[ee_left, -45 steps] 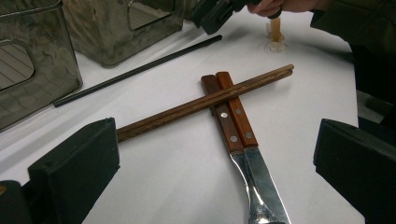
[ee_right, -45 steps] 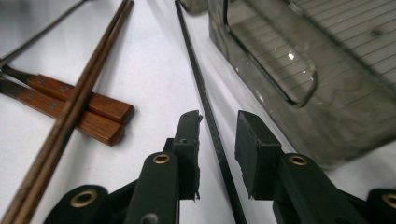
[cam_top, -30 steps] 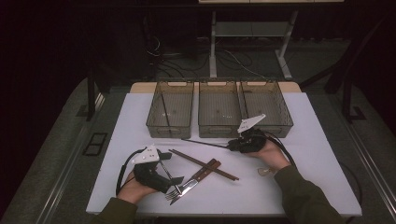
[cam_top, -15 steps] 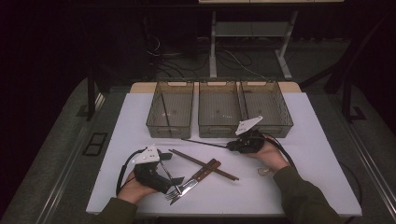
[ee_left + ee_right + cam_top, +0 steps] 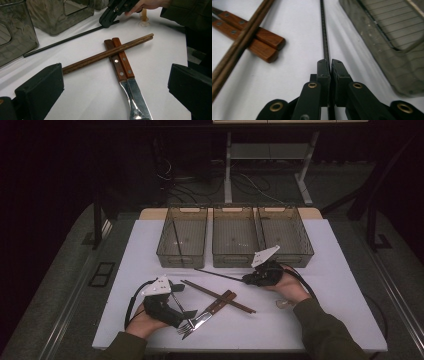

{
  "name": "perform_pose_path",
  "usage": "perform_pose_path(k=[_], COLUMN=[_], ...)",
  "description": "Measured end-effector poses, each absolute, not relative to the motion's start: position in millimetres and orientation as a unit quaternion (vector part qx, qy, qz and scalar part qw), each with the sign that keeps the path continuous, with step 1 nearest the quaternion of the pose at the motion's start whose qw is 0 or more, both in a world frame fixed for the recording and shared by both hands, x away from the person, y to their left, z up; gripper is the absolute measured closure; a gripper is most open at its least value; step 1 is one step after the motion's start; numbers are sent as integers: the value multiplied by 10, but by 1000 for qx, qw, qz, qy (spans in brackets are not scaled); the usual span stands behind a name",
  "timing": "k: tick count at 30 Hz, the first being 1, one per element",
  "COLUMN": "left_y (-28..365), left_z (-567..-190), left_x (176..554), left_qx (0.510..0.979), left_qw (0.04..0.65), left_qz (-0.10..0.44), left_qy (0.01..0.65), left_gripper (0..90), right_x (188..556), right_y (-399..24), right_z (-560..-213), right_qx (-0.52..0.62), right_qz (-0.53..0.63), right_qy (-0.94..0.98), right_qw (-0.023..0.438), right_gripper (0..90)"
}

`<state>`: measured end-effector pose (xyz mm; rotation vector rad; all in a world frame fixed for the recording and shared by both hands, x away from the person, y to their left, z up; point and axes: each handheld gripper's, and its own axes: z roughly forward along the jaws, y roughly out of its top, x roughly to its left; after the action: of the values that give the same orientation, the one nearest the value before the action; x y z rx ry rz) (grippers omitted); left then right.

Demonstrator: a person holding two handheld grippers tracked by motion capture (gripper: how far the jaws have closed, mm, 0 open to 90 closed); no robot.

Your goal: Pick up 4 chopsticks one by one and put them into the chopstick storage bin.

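the right gripper (image 5: 248,279) has its jaws pressed together on the near end of a thin black chopstick (image 5: 220,274), which lies flat on the white table (image 5: 350,310) just in front of the middle bin (image 5: 235,237); the right gripper view shows the stick (image 5: 325,40) running away from the pinched pads, its far tip cut off at the top edge. the jaws have just been closing, with the stick between them, and a second ago they stood a little wider. both hands sit where they were then.

the left gripper (image 5: 185,312) rests at the near left with its jaws wide apart and nothing between the pads; in its own view the 2 black jaws frame the wooden-handled knife and fork (image 5: 122,67), whose blade ends run out of the bottom edge. 2 brown wooden chopsticks (image 5: 107,53) lie across those handles, touching them.

in the high view the fork tines are partly covered by the left gripper. a small clear object (image 5: 282,304) near the right hand is too blurred to name.

3 clear bins stand side by side along the far edge; the left bin (image 5: 182,237) holds 1 dark stick. the table is bare to the right of the right forearm.
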<state>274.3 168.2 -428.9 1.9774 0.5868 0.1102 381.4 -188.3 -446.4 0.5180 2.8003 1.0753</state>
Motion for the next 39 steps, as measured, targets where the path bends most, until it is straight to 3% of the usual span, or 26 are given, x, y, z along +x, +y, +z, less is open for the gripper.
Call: perform_pose_path(k=[39], left_y=[1685], left_z=[-4291], left_x=[2745], left_qx=[824], left_qw=[509], left_qz=[48], left_qy=[245], left_gripper=[0], right_x=[3667], right_y=[-2294], right_z=[-3919], right_qx=[214], right_qz=[474], right_qy=[853], right_qw=[33], right_gripper=[858])
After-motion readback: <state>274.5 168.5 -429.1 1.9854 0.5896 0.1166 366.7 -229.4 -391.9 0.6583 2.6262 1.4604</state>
